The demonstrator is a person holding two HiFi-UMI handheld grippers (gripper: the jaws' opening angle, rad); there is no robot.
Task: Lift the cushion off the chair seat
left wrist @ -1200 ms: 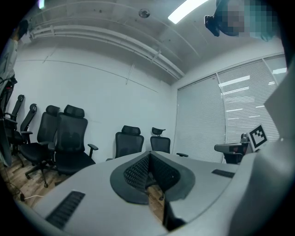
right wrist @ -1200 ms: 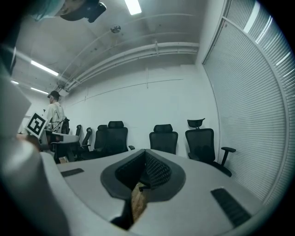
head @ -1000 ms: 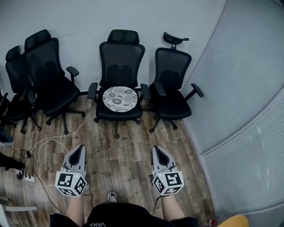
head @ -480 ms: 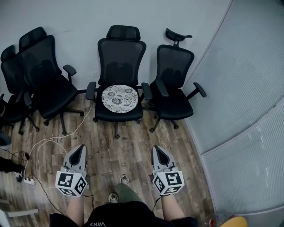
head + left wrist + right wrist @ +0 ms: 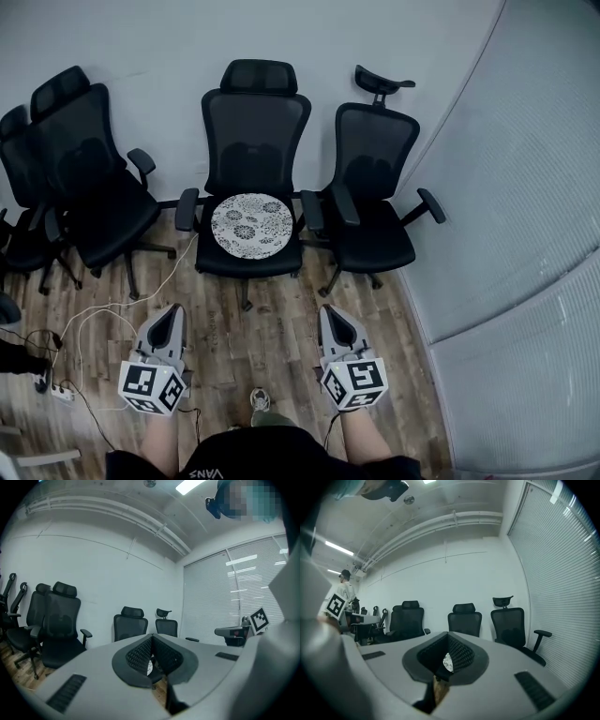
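A round white cushion (image 5: 251,226) with a grey floral print lies on the seat of the middle black office chair (image 5: 253,159) against the wall. My left gripper (image 5: 170,319) and right gripper (image 5: 334,317) are held side by side over the wood floor, short of the chair, both pointing toward it. Both are shut with nothing between the jaws. A sliver of the cushion (image 5: 447,663) shows past the closed jaws in the right gripper view, and a smaller sliver (image 5: 149,666) in the left gripper view.
More black office chairs stand on both sides: one at the right (image 5: 375,187), others at the left (image 5: 84,178). White cables (image 5: 103,309) and a power strip (image 5: 52,392) lie on the floor at left. A ribbed grey wall (image 5: 525,234) runs along the right.
Both grippers and the person have moved forward toward the middle chair, which now sits nearer and lower in the head view. Both stay shut.
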